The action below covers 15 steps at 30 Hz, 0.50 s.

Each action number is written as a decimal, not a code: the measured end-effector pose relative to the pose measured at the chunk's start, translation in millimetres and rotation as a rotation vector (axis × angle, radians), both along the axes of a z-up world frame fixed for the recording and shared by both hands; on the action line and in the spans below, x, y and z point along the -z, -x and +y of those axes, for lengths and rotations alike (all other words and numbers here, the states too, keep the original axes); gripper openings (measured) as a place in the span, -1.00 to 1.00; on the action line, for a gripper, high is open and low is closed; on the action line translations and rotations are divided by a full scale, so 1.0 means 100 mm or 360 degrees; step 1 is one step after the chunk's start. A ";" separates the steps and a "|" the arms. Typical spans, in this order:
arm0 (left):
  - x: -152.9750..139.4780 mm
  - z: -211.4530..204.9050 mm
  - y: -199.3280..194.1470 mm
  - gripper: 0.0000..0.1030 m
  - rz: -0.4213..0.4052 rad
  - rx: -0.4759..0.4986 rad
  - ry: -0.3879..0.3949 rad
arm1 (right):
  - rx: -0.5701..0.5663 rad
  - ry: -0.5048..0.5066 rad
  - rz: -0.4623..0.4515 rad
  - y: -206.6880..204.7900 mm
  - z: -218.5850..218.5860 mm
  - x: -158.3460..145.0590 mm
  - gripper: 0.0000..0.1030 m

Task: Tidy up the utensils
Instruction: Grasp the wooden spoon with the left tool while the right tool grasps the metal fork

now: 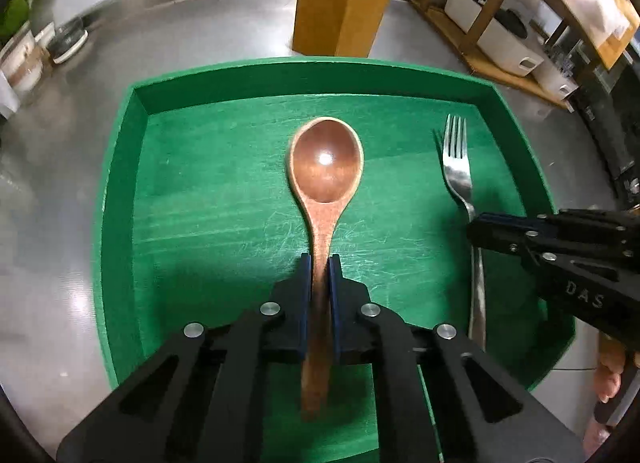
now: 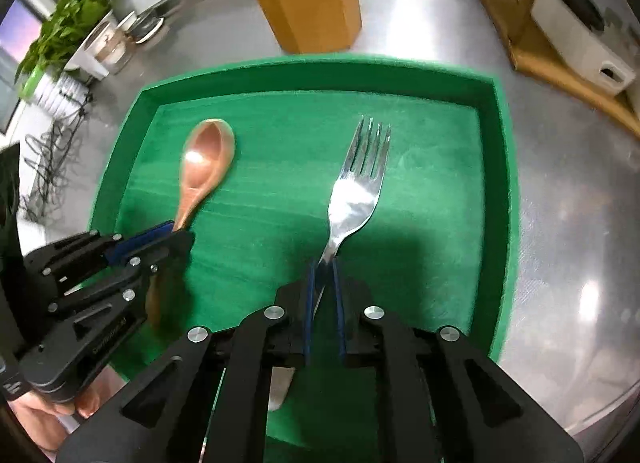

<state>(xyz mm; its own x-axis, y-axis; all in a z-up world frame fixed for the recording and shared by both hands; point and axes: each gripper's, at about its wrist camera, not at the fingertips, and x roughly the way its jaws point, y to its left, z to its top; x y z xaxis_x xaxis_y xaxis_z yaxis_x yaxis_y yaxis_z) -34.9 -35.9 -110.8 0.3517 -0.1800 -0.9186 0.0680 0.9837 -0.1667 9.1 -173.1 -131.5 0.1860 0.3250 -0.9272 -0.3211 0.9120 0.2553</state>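
Two handheld grippers reach down into a shallow green tray [image 1: 120,191] on a stainless steel counter [image 1: 60,263]. The left gripper [image 1: 320,267] has its blue-padded jaws nearly closed on the handle of a wooden spoon [image 1: 326,163], which lies in the middle of the tray with its bowl pointing to the far side. The right gripper [image 2: 323,275] has its jaws almost shut around the neck of a metal fork [image 2: 356,191], which lies on the tray's right side, tines pointing far. Both utensils look to be resting on the tray floor or barely above it; it is hard to tell which.

Beyond the tray's far edge stands a wooden utensil holder [image 1: 340,11], already holding several handles upright. A bamboo rack [image 1: 480,15] with white containers sits to the far right, and a potted plant [image 2: 72,19] to the far left.

The step in hand appears to be grasping both utensils at once. The next move likely calls for lifting each clear of the tray wall, carrying it to the holder, and tipping it upright so that it drops in without snagging the utensils already there.
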 end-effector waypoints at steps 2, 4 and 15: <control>0.00 0.04 0.00 -0.85 -0.0002 0.0008 0.0027 | -0.0008 0.0027 -0.0008 0.01 0.03 -0.01 -0.78; 0.00 0.02 -0.01 -0.85 -0.0007 0.0019 -0.0008 | 0.0004 0.0032 0.0013 0.00 0.06 0.01 -0.74; -0.01 -0.05 -0.01 -0.86 0.0002 0.0022 -0.0071 | -0.0057 0.0137 -0.0005 0.01 0.18 0.00 -0.76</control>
